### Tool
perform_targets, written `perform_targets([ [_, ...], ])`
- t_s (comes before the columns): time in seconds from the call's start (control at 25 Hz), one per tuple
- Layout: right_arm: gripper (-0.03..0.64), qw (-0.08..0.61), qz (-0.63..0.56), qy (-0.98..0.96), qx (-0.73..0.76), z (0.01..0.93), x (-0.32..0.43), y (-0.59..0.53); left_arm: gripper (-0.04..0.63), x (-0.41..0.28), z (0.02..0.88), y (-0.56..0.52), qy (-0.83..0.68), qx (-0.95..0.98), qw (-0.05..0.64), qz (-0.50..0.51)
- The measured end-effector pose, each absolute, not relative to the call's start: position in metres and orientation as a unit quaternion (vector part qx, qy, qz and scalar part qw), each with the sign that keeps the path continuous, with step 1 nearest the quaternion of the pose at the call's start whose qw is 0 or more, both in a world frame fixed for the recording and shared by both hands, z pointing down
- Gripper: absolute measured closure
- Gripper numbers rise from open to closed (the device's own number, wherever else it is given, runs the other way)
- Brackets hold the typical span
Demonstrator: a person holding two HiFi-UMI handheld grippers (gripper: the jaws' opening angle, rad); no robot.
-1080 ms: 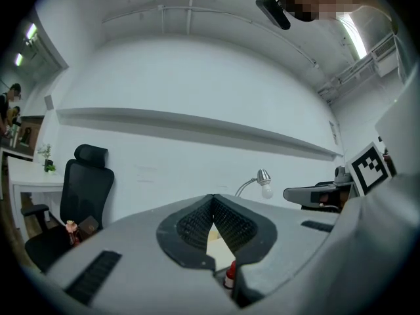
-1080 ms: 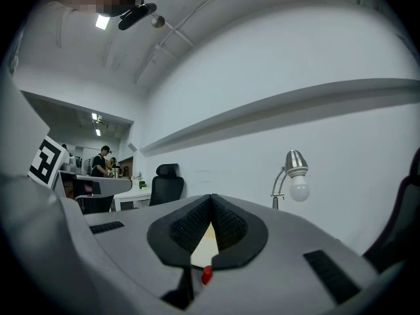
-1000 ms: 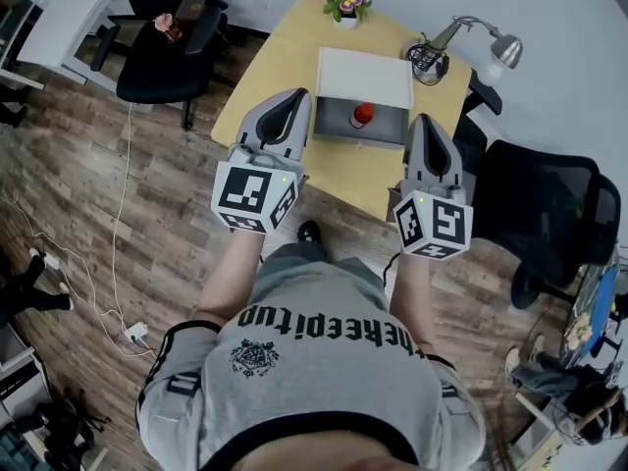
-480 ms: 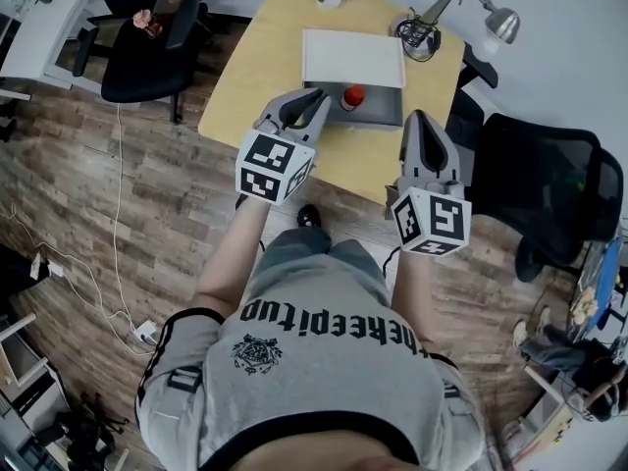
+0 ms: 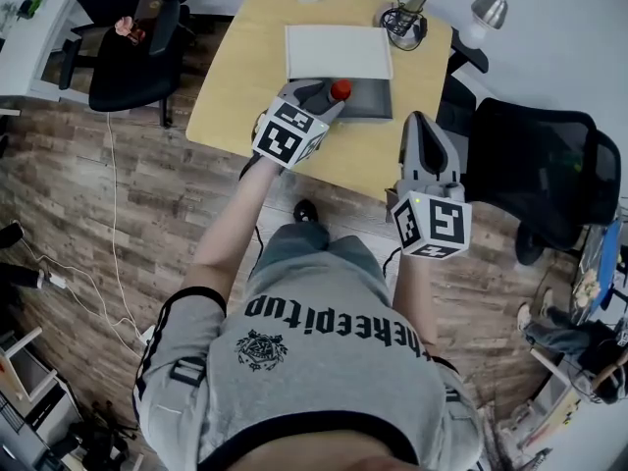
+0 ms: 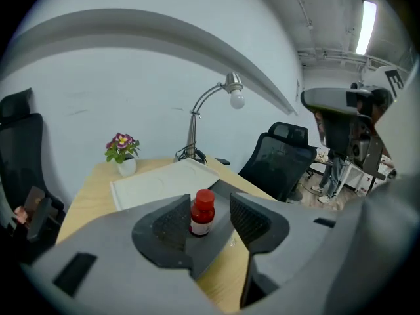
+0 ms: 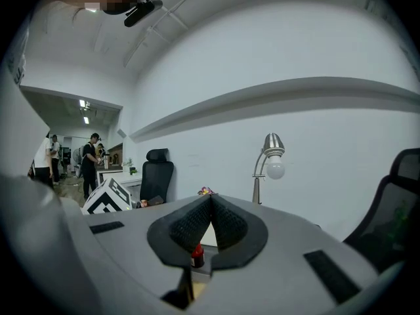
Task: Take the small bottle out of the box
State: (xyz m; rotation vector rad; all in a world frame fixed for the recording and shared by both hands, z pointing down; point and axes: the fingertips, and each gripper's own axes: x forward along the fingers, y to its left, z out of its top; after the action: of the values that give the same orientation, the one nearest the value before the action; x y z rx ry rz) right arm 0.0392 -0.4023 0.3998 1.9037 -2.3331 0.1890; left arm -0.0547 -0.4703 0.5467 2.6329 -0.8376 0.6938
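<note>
We see the small red bottle (image 6: 202, 214) with its red cap and white label standing upright in the shallow grey open box (image 5: 373, 108) on the pale wooden table (image 5: 245, 67). Our grey left gripper (image 5: 322, 93) reaches into the box. Its jaws have just been opening and stand released either side of the bottle. Our grey right gripper (image 7: 210, 205) hangs near the table's front edge, jaws clenched together on nothing.

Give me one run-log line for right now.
left gripper: jaws just opening, small bottle between, ungripped | small bottle: upright in box | right gripper: shut, empty
</note>
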Motion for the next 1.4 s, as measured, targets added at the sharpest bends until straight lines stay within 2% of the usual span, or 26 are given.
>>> perform_targets([
  [0.32, 0.615, 0.071, 0.070, -0.752, 0.651, 0.405, 0.062, -0.398, 0.385, -0.037, 0.593, -0.489, -0.266, 0.899, 0.169, 0.304],
  [0.88, 0.615, 0.080, 0.080, -0.726, 0.679, 0.413, 0.092, -0.393, 0.376, -0.009, 0.642, -0.499, -0.236, 0.875, 0.149, 0.396],
  [1.4, 0.615, 0.083, 0.086, -0.716, 0.688, 0.418, 0.103, -0.390, 0.376, -0.005, 0.660, -0.501, -0.251, 0.867, 0.134, 0.410],
])
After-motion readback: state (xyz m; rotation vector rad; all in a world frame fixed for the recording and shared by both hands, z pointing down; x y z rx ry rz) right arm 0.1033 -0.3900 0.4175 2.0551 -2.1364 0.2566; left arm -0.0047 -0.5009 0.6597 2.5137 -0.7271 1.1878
